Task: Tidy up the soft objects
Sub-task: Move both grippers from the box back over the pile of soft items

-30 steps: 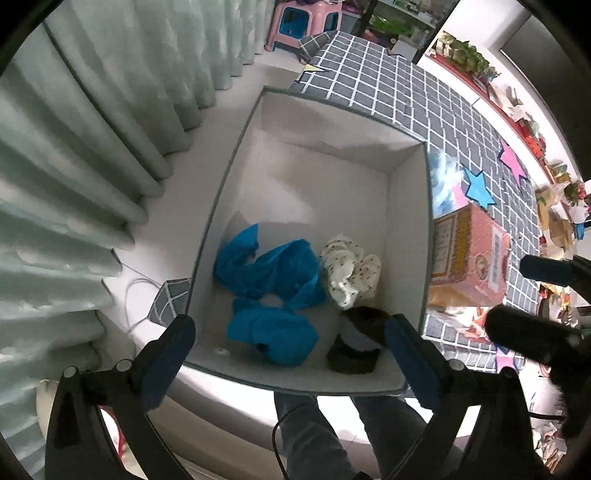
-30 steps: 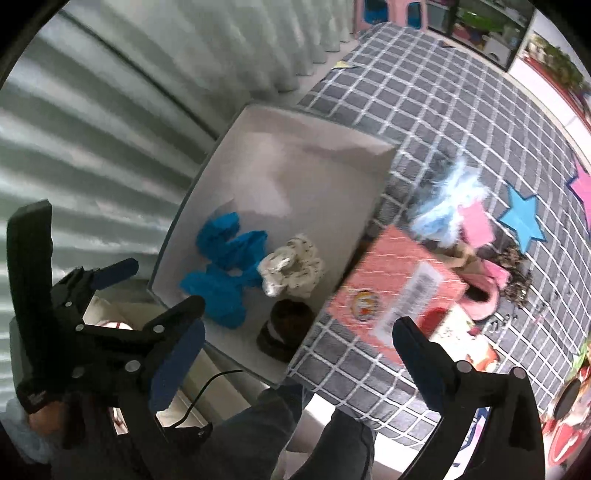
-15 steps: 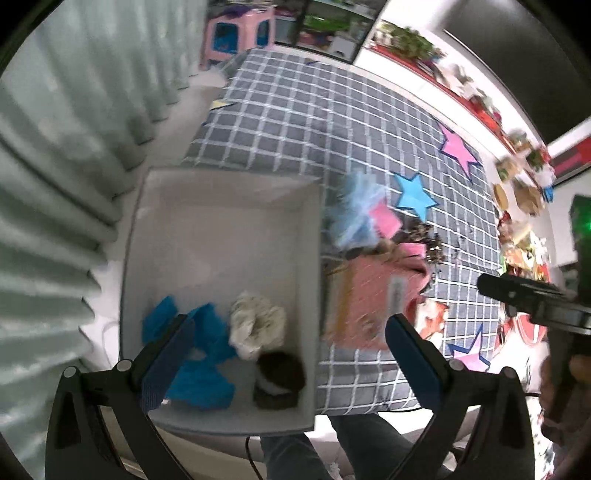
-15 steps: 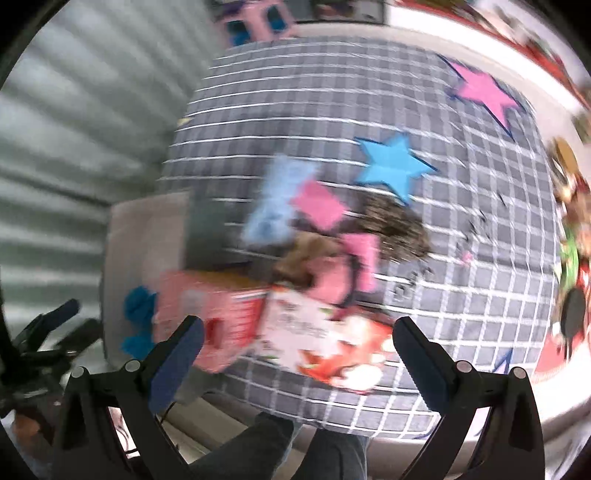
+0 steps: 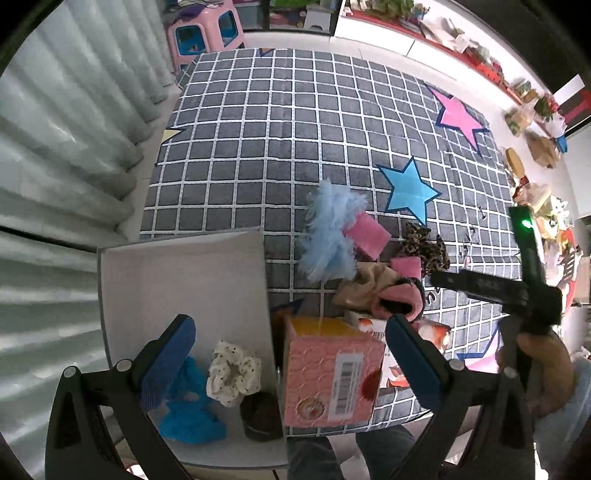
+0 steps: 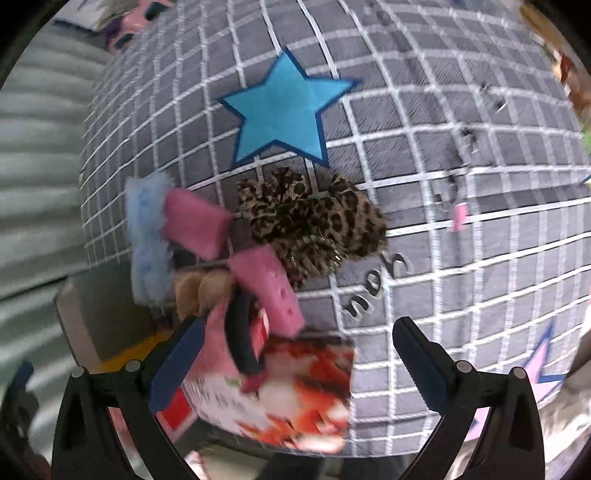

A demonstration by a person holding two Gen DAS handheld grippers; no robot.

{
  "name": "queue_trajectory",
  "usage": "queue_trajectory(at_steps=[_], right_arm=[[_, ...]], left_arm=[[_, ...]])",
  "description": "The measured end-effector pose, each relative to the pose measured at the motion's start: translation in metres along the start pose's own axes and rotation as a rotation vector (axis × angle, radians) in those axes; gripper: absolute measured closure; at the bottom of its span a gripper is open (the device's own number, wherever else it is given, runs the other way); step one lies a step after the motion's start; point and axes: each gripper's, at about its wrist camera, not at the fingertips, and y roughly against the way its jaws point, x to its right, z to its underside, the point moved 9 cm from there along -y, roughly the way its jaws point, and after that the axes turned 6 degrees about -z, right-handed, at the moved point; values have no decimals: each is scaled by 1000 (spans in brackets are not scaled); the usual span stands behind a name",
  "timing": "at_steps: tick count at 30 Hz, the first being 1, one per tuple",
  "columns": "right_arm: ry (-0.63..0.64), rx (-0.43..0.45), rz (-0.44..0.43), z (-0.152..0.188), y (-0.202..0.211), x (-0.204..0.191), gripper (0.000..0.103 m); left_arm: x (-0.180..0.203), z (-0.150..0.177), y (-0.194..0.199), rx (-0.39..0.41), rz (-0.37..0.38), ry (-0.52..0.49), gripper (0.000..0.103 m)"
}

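Note:
A white bin (image 5: 177, 273) on the left holds blue cloth (image 5: 192, 417), a white dotted scrunchie (image 5: 232, 376) and a dark scrunchie (image 5: 260, 415). On the checked mat lies a pile: light blue fluffy piece (image 5: 328, 229), pink sponges (image 5: 367, 230), leopard scrunchie (image 6: 314, 225), beige scrunchie (image 5: 364, 286), pink scrunchie (image 5: 400, 301). My left gripper (image 5: 291, 354) is open and empty above the bin's right wall. My right gripper (image 6: 291, 358) is open and empty, low over the pile; it also shows in the left wrist view (image 5: 480, 284).
A pink carton (image 5: 328, 373) stands against the bin's right wall, with a red and white box (image 6: 280, 391) beside it. Grey curtains (image 5: 55, 147) hang on the left. A pink stool (image 5: 203, 31) stands beyond the mat. Clutter lines the right wall.
Both grippers swung right, away from the bin toward the pile on the mat. The right gripper dropped close to the leopard scrunchie and sponges. Both stay open and empty.

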Motion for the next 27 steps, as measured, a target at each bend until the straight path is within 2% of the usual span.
queue_trajectory(at_steps=[4,6,9,12,17,23,27], right_arm=[[19,-51,10,-10,-33,-10,0],[72,-77,80,-12,-50,-12,0],[134,-101,132,-14,-66,-12,0],[184,-67,190,-18,-60,-3,0],[162,-13,237,-25,-35,32,0],[44,59,249,-35,-1,90,0],[-80,148,119,-36,30,118,0]], left_arm=[[9,-8,-12,-38,-22,-7,0],[13,-12,-18,-55,-34,-14,0],[22,-20,-29,-84,-38,-22,0],[34,-32,-43,-118,-51,-51,0],[53,-54,-75,-173,-102,-138,0],[70,-70,-119,-263,-148,-216,0],[75,-73,-145,-318,-184,-271,0]])
